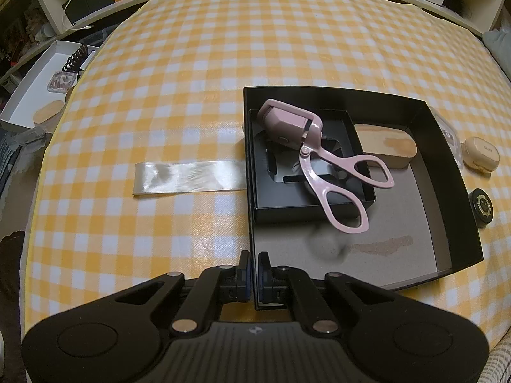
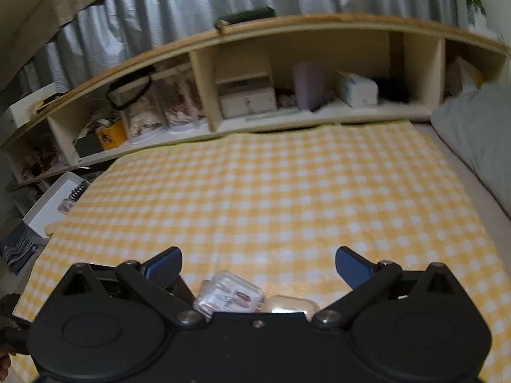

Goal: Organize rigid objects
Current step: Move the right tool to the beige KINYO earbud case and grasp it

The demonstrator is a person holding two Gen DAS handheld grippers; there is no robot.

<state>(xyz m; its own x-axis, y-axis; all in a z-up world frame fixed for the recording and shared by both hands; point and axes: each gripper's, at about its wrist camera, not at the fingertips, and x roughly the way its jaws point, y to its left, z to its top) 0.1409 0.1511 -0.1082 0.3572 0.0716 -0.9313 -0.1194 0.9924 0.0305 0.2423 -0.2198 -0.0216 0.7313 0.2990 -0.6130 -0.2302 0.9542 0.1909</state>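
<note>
In the left wrist view a black open box (image 1: 447,172) sits on the yellow checked cloth. Inside it a pink scissor-handled tool (image 1: 306,146) lies across a smaller black insert (image 1: 265,204), beside a tan wooden oval piece (image 1: 389,146). My left gripper (image 1: 254,261) is shut on the box's near-left wall. Right of the box lie a beige earbud case (image 1: 480,156) and a round black-and-gold tin (image 1: 483,209). In the right wrist view my right gripper (image 2: 258,263) is open and empty above the cloth, with a clear plastic case (image 2: 228,295) and a beige case (image 2: 290,304) just below it.
A cream ribbon strip (image 1: 188,175) lies left of the box. A white tray (image 1: 28,95) with small items sits off the cloth's left edge. Cluttered shelves (image 2: 246,95) run along the far side. A grey pillow (image 2: 479,134) lies at the right.
</note>
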